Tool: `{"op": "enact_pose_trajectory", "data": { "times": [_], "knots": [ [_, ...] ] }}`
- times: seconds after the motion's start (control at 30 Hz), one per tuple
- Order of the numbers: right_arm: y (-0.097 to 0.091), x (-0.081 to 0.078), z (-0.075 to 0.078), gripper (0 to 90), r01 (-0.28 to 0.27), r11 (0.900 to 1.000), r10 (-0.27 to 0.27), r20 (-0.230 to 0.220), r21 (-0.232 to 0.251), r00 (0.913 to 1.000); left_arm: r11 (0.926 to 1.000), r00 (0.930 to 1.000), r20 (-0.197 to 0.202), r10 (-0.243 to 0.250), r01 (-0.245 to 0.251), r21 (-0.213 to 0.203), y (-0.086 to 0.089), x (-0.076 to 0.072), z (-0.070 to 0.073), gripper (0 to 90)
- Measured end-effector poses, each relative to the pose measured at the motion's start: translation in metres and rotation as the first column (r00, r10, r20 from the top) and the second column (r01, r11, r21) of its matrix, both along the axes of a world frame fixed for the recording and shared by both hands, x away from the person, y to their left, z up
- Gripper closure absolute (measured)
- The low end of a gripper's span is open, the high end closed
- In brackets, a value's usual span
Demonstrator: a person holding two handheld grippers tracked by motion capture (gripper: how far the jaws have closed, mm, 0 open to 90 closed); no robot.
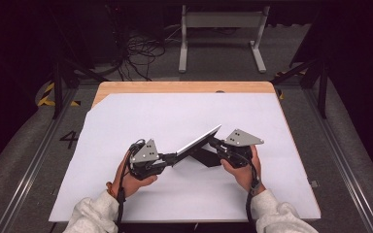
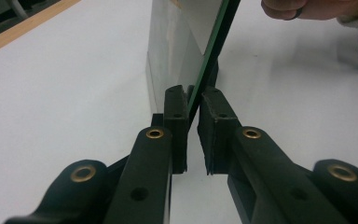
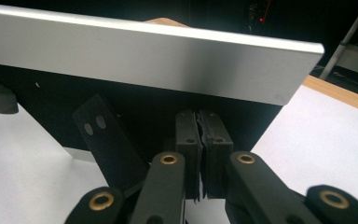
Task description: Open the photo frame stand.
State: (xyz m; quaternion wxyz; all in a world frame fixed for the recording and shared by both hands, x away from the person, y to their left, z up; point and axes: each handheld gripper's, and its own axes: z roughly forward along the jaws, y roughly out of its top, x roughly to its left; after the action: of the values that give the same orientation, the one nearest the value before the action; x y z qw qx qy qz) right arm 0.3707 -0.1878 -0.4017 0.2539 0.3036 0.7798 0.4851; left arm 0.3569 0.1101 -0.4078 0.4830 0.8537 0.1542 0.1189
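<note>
The flat panel [image 1: 197, 141] slants up between both hands, left claw [image 1: 171, 158] pinching its low end, right claw [image 1: 212, 142] shut beside its stand [image 1: 205, 156].

My left gripper [image 1: 167, 158] sat low at my left, jaws nearly together with only a narrow gap showing between the pads [image 2: 175, 122]. My right gripper [image 1: 214, 143] faced it from the other side, jaws pressed fully together, both forearms angled inward.

A white sheet [image 1: 141, 116] covers the wooden surface [image 1: 184, 87]. Grey carpeted floor [image 1: 19, 160] surrounds it; beyond stand a white metal frame [image 1: 221, 22], tangled black cables [image 1: 138, 51] and darkness.
</note>
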Motion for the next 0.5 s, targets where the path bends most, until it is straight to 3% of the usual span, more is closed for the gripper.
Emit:
{"op": "enact_pose_trajectory", "data": {
  "times": [0.5],
  "knots": [
    [0.0016,-0.0035,0.002,87.4,-0.009,1.0,0.009,0.008,-0.002,0.9999,0.9996,0.9996,0.0,-0.029,0.029,-0.002,-0.0098,-0.0032,-0.0009,80.6]
  ]
}}
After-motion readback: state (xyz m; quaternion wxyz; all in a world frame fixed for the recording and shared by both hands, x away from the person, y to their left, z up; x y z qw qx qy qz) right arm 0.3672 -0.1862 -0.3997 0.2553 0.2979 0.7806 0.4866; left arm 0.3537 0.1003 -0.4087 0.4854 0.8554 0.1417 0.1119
